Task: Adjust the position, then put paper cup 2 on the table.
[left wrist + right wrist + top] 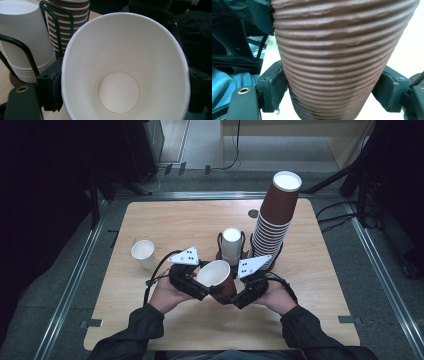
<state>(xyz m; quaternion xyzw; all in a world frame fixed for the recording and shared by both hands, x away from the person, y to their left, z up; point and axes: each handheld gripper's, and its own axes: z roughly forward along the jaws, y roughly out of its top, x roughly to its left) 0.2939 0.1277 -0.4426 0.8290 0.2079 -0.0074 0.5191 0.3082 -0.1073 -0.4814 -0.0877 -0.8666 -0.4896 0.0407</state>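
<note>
High view: brown cup (218, 279) held tilted near the table's (165, 220) front edge by left gripper (202, 292) and right gripper (231, 297). Left gripper view: jaws clamp its rim. Right gripper view: jaws pinch ribbed wall; squeeze lightly, judged easily crushed.

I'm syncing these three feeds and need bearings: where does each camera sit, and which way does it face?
High view: above the person's side of the table, facing forward and down; forearms, hands, left tool and right tool enter from below.
Left gripper view: on the left tool, looking into the held cup; a black pad shows.
Right gripper view: on the right tool, facing that cup's ribbed brown wall, both pads beside it.
Shared: all three show the cup.
</note>
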